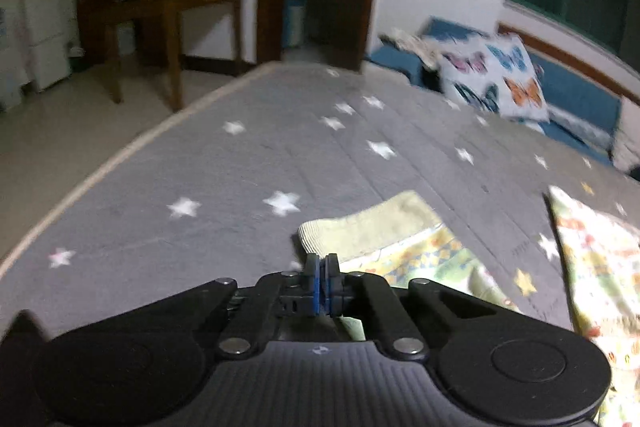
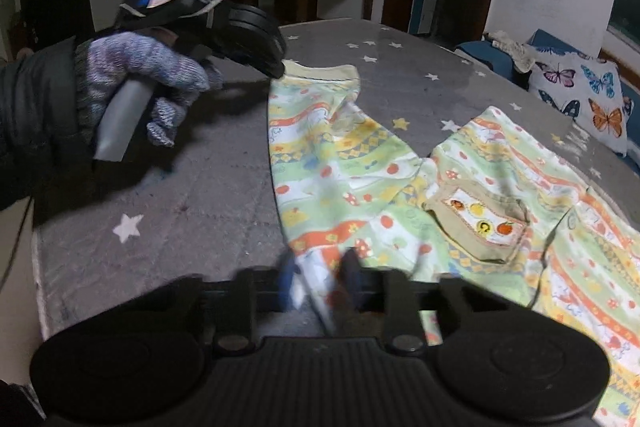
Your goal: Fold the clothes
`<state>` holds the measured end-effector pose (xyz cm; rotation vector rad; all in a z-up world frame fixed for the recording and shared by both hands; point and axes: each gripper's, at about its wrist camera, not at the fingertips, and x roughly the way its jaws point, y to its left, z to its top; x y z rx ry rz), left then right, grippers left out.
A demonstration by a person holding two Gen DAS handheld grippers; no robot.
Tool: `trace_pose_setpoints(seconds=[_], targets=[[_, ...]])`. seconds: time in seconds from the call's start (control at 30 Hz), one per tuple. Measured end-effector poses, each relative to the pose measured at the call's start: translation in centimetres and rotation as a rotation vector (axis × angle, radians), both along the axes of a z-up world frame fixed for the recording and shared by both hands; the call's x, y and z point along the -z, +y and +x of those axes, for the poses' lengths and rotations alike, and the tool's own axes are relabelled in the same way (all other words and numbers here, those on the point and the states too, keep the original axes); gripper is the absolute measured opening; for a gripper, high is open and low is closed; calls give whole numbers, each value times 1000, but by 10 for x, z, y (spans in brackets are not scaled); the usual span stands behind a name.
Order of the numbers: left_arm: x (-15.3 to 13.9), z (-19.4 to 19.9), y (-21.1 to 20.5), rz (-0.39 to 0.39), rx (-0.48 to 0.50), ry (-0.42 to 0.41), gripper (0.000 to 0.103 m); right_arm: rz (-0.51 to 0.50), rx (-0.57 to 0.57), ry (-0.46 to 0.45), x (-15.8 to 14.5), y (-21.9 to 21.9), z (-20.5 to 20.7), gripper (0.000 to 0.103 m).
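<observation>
1. Cotton pants [image 2: 360, 167] with fruit and flower stripes lie spread on the grey star mattress [image 2: 180, 195], near its close edge. They look like small pyjama pants with a tan pocket [image 2: 480, 223].
2. Closest to me, the right gripper [image 2: 320, 279] has its two fingers a little apart, with the near end of one pant leg between them. The picture is blurry there, so I cannot tell if it is pinching the cloth yet.
3. That leg runs long and straight away from the right gripper, toward the far edge of the mattress.
4. At the far end of the leg is its pale yellow cuff [image 1: 360, 227]. The left gripper [image 1: 321, 279], held in a knitted glove [image 2: 144, 67], is squeezed tight on that cuff.
5. So each gripper is at one end of the same leg. I think the next move depends on both ends moving together.
6. The other leg [image 2: 540, 155] lies off to the right.
</observation>
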<state>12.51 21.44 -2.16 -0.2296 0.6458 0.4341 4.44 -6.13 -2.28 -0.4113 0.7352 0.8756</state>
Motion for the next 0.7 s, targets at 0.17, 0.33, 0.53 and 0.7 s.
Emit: trace_pose_setpoints(seconds=[0.17, 0.33, 0.53, 0.7], targets=[[-21, -26, -1, 88, -53, -75, 2, 55, -15, 44, -4, -5, -12, 2], [-26, -37, 3, 147, -127, -88, 1, 85, -21, 69, -2, -15, -26, 9], [-17, -36, 16, 142, -113, -15, 1, 59, 55, -4, -19, -58, -43, 25], [-10, -44, -7, 121, 27, 27, 3, 45, 100, -16, -34, -89, -55, 29]])
